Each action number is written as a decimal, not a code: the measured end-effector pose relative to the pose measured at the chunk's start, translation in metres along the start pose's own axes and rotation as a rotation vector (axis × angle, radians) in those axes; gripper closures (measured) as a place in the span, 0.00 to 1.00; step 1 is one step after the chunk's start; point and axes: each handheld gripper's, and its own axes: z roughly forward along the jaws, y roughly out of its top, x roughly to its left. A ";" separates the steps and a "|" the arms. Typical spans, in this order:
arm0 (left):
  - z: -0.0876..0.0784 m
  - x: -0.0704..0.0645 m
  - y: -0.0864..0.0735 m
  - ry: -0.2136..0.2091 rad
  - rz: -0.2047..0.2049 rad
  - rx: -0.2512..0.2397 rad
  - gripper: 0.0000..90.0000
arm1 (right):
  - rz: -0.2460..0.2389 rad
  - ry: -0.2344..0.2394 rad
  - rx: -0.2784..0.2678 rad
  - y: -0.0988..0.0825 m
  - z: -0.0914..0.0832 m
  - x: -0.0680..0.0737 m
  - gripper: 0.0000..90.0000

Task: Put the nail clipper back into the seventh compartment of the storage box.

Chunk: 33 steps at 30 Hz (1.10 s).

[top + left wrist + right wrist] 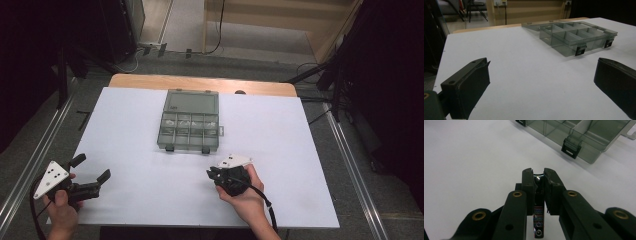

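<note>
A clear grey compartment box (188,145) lies at the middle of the table with its lid (192,102) folded back and two dark latches at the front. Small pale bits lie in its rear compartments. My right gripper (210,173) hovers just in front of the box's right latch, held in a hand. In the right gripper view its jaws (538,173) are shut on a thin dark shiny piece (538,213) with a hole at its lower end. My left gripper (93,167) rests at the near left corner, open, with only bare white sheet between its jaws (542,62).
A white sheet (280,150) covers the wooden table (200,82). The box (566,48) lies ahead and to the right of the left gripper, and its nearest latch (571,147) is just beyond the right jaws. Metal rails run along both table sides.
</note>
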 end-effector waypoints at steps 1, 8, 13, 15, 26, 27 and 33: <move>0.000 0.000 0.000 0.000 0.000 0.000 0.00 | -0.001 -0.002 0.000 0.002 0.000 0.000 0.91; 0.000 0.000 0.000 -0.001 -0.001 -0.002 0.00 | 0.000 -0.003 -0.011 0.013 -0.001 -0.002 0.91; 0.000 0.000 0.000 -0.003 -0.002 -0.001 0.00 | -0.003 -0.004 -0.013 0.019 -0.001 -0.003 0.91; 0.000 0.000 0.000 -0.003 -0.002 -0.002 0.00 | -0.004 -0.003 -0.015 0.022 0.000 -0.003 0.91; 0.000 0.000 0.000 -0.004 -0.004 -0.003 0.00 | -0.010 0.007 -0.026 0.040 0.003 -0.005 0.91; 0.000 0.000 0.000 -0.005 -0.003 -0.003 0.00 | -0.007 0.007 -0.028 0.042 0.003 -0.005 0.91; 0.000 0.000 0.000 -0.005 -0.002 -0.003 0.00 | -0.010 0.008 -0.031 0.052 0.006 -0.007 0.91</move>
